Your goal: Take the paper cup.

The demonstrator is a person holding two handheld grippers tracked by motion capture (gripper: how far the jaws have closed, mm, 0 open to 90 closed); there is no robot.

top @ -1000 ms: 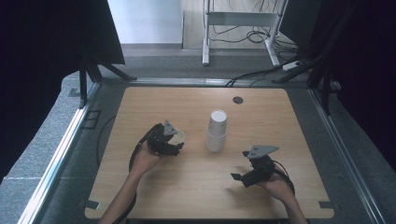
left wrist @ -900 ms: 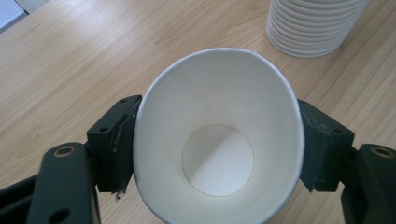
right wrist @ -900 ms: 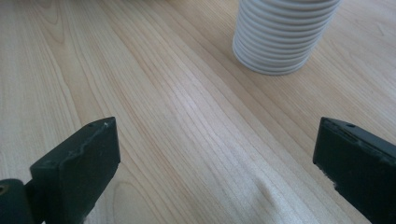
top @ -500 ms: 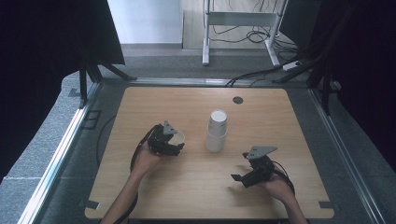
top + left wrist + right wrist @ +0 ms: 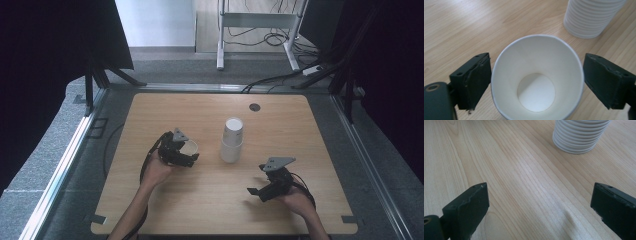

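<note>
Paper cup (image 5: 537,80) stands upright left of the tabletop (image 5: 200,200) centre; my left gripper's (image 5: 537,82) jaws have just been opening around it, letting go, clear of the stack (image 5: 232,141).

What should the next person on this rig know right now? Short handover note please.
Left gripper: jaws have just been opening; the single paper cup stands upright between them, the pads look just off its sides, so it is released or nearly so.
Right gripper: open, nothing between the jaws, resting low over bare table near the front right.
Stack of cups: upright at mid-table, to the right of the single cup.
Done: one cup stands apart from the stack, left of it.
Left: probably draw the left gripper back clear of the cup, carefully so as not to tip it.
</note>
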